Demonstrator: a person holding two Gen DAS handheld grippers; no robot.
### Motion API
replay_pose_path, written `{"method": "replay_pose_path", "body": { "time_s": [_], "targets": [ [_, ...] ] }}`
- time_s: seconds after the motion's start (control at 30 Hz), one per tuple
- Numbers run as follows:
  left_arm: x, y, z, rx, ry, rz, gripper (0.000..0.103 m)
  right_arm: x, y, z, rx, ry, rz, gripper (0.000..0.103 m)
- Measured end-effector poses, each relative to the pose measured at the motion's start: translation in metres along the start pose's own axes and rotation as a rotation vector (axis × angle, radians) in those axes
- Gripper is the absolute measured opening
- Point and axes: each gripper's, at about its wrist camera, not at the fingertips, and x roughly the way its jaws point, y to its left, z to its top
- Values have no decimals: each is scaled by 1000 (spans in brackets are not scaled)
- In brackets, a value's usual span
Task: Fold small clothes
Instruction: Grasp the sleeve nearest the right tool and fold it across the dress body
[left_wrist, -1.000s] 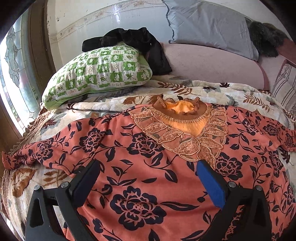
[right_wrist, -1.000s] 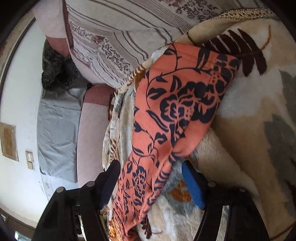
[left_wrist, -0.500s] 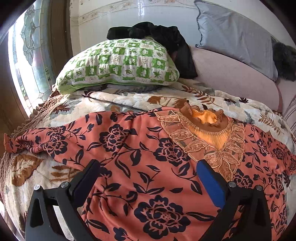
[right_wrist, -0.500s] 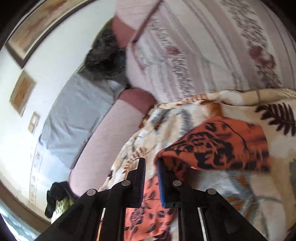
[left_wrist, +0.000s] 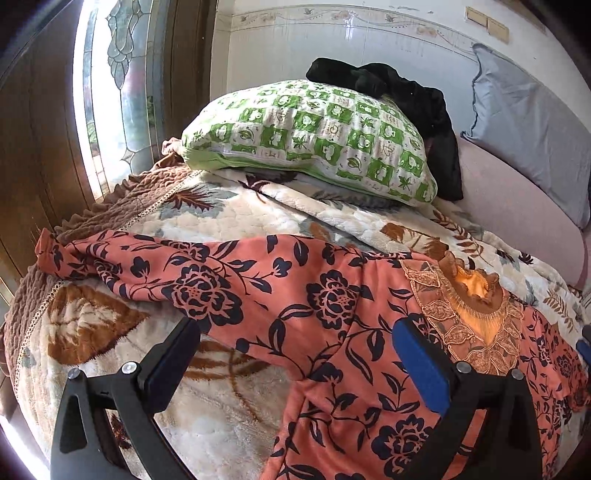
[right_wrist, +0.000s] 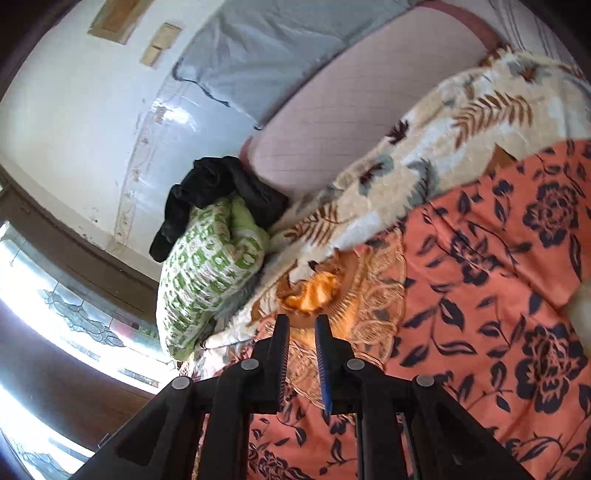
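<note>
Left tongs (left_wrist: 295, 354) stood wide apart, nothing between the pads, hovering above the blouse (left_wrist: 332, 314) where the sleeve (left_wrist: 147, 266) joins the body. Right tongs (right_wrist: 301, 343) were drawn nearly together with a narrow slit between the pads; whether any cloth was pinched in that slit could not be told, since the view was blurred there.

Blouse: orange-pink with dark flowers, lying spread on the bed blanket (left_wrist: 240, 210). In the left view one sleeve ran out leftward to the brown blanket edge, its cuff bunched; the lace collar (left_wrist: 472, 302) sat just right of the right pad. In the right view the collar (right_wrist: 354, 291) lay directly ahead of the tong tips, with the blouse body (right_wrist: 517, 295) filling the right side of the frame.

Left view only: the outstretched sleeve and the stained-glass window (left_wrist: 122, 74) at full height. Right view only: two wall plates (right_wrist: 159, 44) and a framed picture above the grey pillow (right_wrist: 258, 48). Both views showed the green checked pillow (left_wrist: 314, 140) with a black garment (left_wrist: 406, 99) draped behind it, near the pink headboard (left_wrist: 517, 199).
</note>
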Motion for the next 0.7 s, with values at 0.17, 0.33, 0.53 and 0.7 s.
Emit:
{"method": "replay_pose_path", "body": {
  "time_s": [0.17,0.33,0.53,0.7],
  "targets": [
    [2,-23,-11,46,47,-50,103,-84,-93,3,174,-208,-130,95],
    [1,-55,-23,153,46,-60,103,-156,-184,45,461,-410,-214,95],
    [13,-74,-30,207,69,-51,103,-163,-266,84,776,-519,-199,95],
    [21,-81,-32,222,89,-49,103,-173,-295,98,866,-621,-346,44]
  ]
}}
